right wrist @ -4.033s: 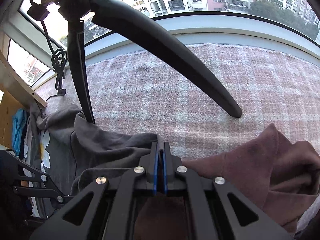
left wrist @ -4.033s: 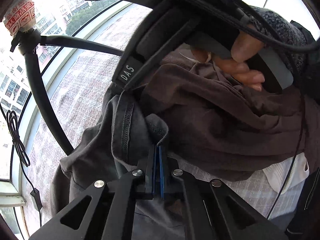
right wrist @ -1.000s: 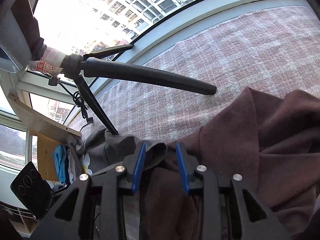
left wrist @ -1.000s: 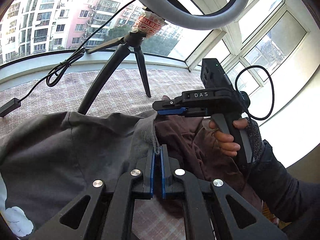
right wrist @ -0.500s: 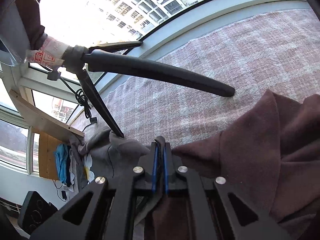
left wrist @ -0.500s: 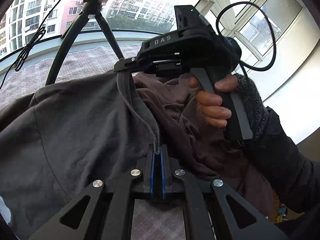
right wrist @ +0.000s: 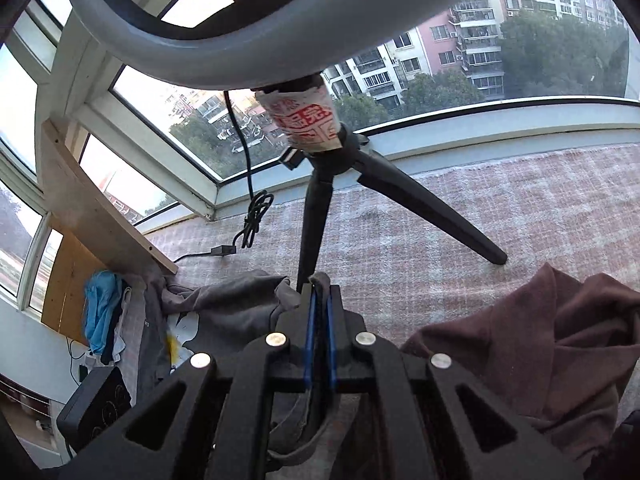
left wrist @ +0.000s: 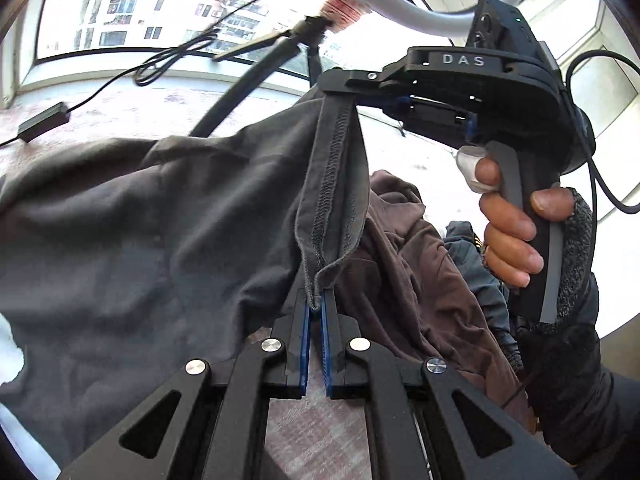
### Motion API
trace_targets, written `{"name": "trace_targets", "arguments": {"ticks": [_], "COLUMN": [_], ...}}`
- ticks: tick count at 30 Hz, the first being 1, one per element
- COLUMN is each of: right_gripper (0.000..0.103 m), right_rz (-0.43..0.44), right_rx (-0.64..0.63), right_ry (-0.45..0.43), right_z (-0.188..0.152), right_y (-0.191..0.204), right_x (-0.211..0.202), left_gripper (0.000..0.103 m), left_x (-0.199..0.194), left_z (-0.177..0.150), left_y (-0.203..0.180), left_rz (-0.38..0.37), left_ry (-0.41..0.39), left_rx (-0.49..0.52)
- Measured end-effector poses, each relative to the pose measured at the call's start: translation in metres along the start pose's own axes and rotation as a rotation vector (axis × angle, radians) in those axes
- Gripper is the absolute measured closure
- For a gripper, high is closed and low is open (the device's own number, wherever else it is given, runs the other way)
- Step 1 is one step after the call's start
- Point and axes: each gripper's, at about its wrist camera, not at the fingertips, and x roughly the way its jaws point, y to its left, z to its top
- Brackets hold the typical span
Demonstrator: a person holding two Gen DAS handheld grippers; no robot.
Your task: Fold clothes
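Observation:
A dark grey garment (left wrist: 120, 220) hangs lifted in the left wrist view, its stitched hem stretched between both grippers. My left gripper (left wrist: 315, 304) is shut on the lower end of the hem. My right gripper (left wrist: 336, 82) is shut on the upper end, higher up. In the right wrist view my right gripper (right wrist: 319, 292) pinches the grey garment (right wrist: 224, 304), which trails down to the left. A brown garment (left wrist: 420, 272) lies crumpled below, also in the right wrist view (right wrist: 560, 340).
A black tripod (right wrist: 320, 208) with a ring light (right wrist: 224, 40) stands on the pink checked cloth (right wrist: 520, 208) by the window. Its cable and plug box (right wrist: 224, 250) lie at the left. More clothes (right wrist: 100, 308) are piled at the far left.
Both grippers have lifted the grey garment higher and moved apart, drawing the hem taut. The right gripper, open a second ago, shut on the hem.

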Motion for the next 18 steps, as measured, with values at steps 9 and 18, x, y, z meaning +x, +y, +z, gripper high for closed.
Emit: {"name": "trace_targets", "arguments": {"ticks": [9, 18], "right_gripper": [0.098, 0.097], "right_rz": [0.026, -0.005], "right_rx": [-0.212, -0.341], "right_ry": [0.105, 0.243], "right_z": [0.011, -0.007], "right_y": [0.115, 0.171], "right_x": [0.059, 0.141], "left_gripper": [0.099, 0.099], "left_x": [-0.041, -0.054], "left_z": [-0.036, -0.060], "left_y": [0.058, 0.121], "left_rz": [0.073, 0.099], "left_ry": [-0.105, -0.106], "left_rx": [-0.210, -0.363]}}
